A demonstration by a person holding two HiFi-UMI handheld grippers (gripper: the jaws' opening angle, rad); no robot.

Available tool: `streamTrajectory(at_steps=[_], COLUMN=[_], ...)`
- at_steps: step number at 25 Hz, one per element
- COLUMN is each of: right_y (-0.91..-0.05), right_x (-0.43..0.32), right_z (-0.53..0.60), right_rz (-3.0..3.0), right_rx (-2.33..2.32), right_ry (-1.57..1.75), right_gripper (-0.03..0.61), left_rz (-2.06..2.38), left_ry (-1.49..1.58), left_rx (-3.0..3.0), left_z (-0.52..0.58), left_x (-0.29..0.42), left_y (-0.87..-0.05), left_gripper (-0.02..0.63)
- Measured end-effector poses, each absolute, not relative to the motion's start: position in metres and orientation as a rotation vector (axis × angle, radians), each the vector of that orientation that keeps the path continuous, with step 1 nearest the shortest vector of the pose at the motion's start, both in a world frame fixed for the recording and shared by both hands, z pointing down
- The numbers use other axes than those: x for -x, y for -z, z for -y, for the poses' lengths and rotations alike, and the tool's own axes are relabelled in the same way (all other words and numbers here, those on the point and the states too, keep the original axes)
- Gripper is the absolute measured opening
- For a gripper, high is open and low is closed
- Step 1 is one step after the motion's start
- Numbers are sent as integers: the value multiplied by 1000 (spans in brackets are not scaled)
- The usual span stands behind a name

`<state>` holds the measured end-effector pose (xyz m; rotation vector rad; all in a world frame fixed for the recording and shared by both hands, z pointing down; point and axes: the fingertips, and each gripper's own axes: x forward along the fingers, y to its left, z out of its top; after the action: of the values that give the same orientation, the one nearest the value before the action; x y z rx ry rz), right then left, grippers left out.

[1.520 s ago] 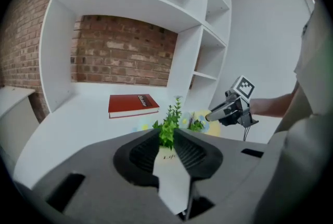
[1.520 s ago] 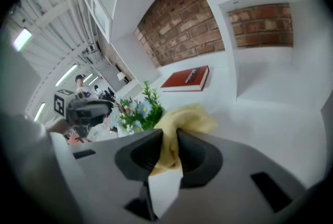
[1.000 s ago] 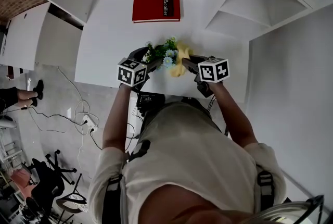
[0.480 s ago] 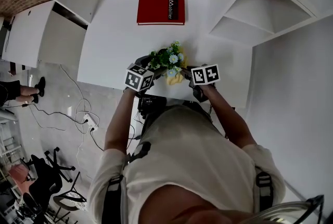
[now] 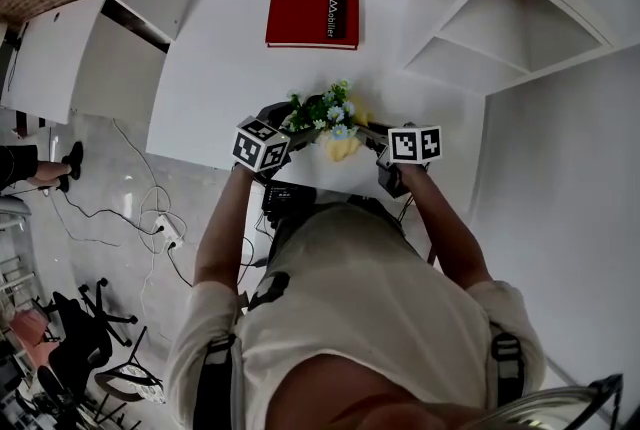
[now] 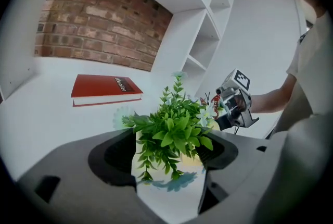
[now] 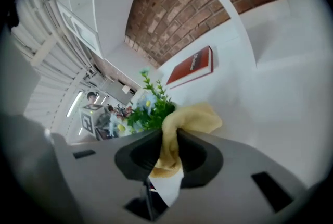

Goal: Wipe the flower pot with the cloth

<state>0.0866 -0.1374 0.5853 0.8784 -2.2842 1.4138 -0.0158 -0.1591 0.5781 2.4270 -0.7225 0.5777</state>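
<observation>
Ahead and to the left of the right gripper (image 7: 169, 152), which pinches the yellow cloth (image 7: 190, 119), sits the flower pot (image 6: 143, 158), clamped upright in the left gripper (image 6: 169, 163), cloth just beside its foliage (image 7: 151, 113).

Cloth (image 7: 179, 129): soft yellow fabric, matt, creased. Plant (image 6: 174, 132): plastic-looking leaves, slight gloss. Table (image 5: 230, 68): smooth white, faint sheen. Book (image 5: 312, 20), far: smooth red cover. Brick wall (image 6: 99, 25), far: rough, matt. Both grippers' jaws: grey, matt, plastic look. Shelves (image 5: 500, 28), right: smooth white.
</observation>
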Motion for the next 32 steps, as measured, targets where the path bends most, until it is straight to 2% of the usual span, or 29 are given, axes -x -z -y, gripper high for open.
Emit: streamTrajectory(at_steps=[3, 19, 25, 32], right_y=[-572, -647, -645, -614], right_x=[-85, -77, -86, -81], right_z=[150, 108, 107, 120], right_rz=[2343, 2092, 2086, 2185], right_rx=[-901, -969, -952, -919], right_ry=[-1419, -1503, -1501, -1376], right_gripper=[91, 92, 92, 94], left_rz=[680, 692, 715, 562], left_ry=[-600, -595, -612, -794], left_rx=[-2421, -2435, -2501, -2574], left_z=[154, 134, 148, 154], left_x=[9, -4, 8, -12], left_y=[-587, -588, -571, -585], left_gripper=[339, 339, 339, 339])
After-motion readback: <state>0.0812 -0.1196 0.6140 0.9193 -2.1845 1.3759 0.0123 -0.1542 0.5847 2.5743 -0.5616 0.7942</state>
